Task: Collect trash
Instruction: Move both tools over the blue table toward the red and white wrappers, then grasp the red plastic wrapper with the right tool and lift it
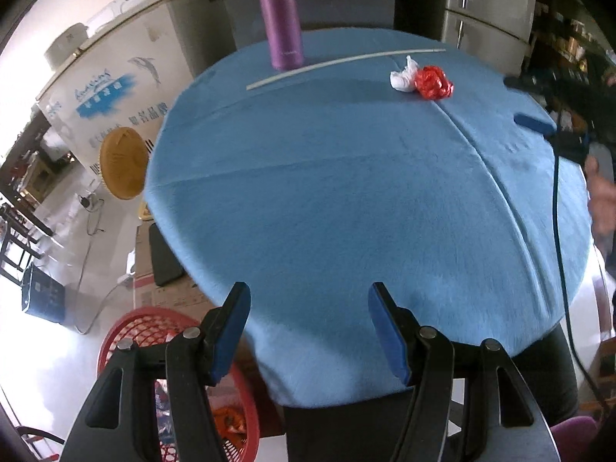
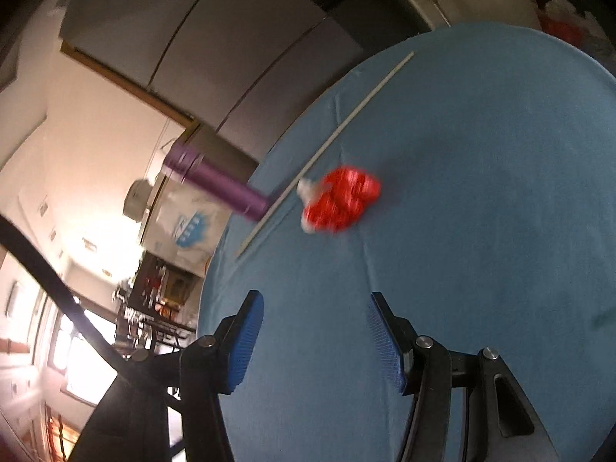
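The left gripper (image 1: 308, 331) hung over the near edge of the round table (image 1: 327, 211), which was covered in a blue cloth, its jaws standing partly apart with nothing between them. The right gripper (image 2: 313, 340) was in the same state – jaws partly apart, empty, with only bare cloth showing in the gap. The trash sat toward the far side of the table: a crumpled red wrapper (image 1: 434, 82) touching a white scrap of tissue or plastic (image 1: 402, 77), and just behind them a long thin white stick (image 1: 346, 63) lying across the cloth. A purple flask (image 1: 279, 15) stood upright near the far rim beside one end of the stick, and it looked like something to leave alone. Down by the left side of the table stood a red basket (image 1: 131, 331) with some litter already in it, which was most likely where the trash was going. The step in hand seemed to be the reach for the next piece – in the right wrist view the red wrapper (image 2: 342, 202) lay ahead of the jaws but well apart from them. The next move would call for bringing the right gripper forward and down until the jaws straddled the red wrapper, then closing lightly, since crumpled film gives and can slip, and keeping clear of the stick and the flask
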### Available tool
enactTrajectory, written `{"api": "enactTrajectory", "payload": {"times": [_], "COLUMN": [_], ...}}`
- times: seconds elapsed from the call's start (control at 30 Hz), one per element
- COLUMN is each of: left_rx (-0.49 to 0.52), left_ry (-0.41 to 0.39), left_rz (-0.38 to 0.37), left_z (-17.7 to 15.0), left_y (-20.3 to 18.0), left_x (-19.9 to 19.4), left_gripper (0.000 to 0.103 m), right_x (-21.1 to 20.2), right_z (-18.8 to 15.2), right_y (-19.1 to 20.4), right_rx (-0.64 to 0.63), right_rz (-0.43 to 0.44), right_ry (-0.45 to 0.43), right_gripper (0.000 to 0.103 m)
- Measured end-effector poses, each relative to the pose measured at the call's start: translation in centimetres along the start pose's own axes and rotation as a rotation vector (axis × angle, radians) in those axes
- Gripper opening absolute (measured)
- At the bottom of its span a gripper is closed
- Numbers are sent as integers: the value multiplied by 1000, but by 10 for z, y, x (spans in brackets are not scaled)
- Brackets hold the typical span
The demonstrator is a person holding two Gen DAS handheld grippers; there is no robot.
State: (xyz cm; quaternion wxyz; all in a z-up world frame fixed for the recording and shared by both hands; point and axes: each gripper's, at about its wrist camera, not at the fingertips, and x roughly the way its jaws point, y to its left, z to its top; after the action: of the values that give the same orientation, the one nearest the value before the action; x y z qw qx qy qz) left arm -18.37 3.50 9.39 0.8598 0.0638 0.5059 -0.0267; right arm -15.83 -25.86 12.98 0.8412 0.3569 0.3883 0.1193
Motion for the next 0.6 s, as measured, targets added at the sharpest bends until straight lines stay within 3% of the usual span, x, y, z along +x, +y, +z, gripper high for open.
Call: {"api": "enactTrajectory", "payload": {"times": [0.17,0.3,0.47,0.53,0.6], "left_rx": [-15,-15,-11,-5,0], "left_ry": [33,34,14,2,-11], "left_rz": [-22,-15,-11,-6,0], "left_z": [24,47,77,90,103], "left_y": [-1,-1,-1,-3,-6], "left_x": [12,18,21,22,23], "left_gripper": [64,64,64,64,64], "right_x": [42,77,112,124,135], "right_z": [49,69,81,84,87], "right_y": [-13,-24,-20,-16,-18], "right_rx": [102,192,221,206,212], "right_rz": [13,18,-60,-146,-138], "right_ry": [34,58,91,116,137], "right_gripper": [60,60,60,60,58]}}
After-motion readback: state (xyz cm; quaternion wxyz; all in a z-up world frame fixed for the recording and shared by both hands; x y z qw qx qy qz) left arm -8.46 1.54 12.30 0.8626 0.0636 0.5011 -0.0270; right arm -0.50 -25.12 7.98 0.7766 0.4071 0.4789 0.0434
